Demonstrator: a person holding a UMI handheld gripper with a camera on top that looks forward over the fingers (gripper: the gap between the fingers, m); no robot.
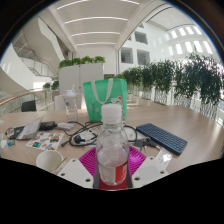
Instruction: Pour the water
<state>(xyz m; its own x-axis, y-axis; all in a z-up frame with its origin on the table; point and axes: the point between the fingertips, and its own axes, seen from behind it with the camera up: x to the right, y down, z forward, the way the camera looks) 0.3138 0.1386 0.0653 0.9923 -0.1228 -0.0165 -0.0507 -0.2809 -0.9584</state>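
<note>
A broad wooden table (190, 122) with a smooth, pale brown top carries everything; its near edge is cut off behind the claw. Beyond it stand tall white planters (80, 75) with green shrubs, and a row of leafy plants (170, 80) runs off to one side under a white, ribbed ceiling.

On the table, behind the bottle, sits a green bag (104, 94) with looped handles, its lower part hidden. To one side lies a flat dark keyboard (161, 137), its keys too small to read. On the other side is a scatter of small items (40, 130), cables and papers that are hard to tell apart, and a clear plastic cup (70, 101) stands further back. A pale round cup rim (48, 160) shows near the claw, only partly visible.

The clear plastic water bottle (112, 148), with a white cap and a red label whose writing cannot be read, stands upright between the fingers. The claw (112, 166) is clenched on it, the pink pads (90, 161) pressing both sides.
</note>
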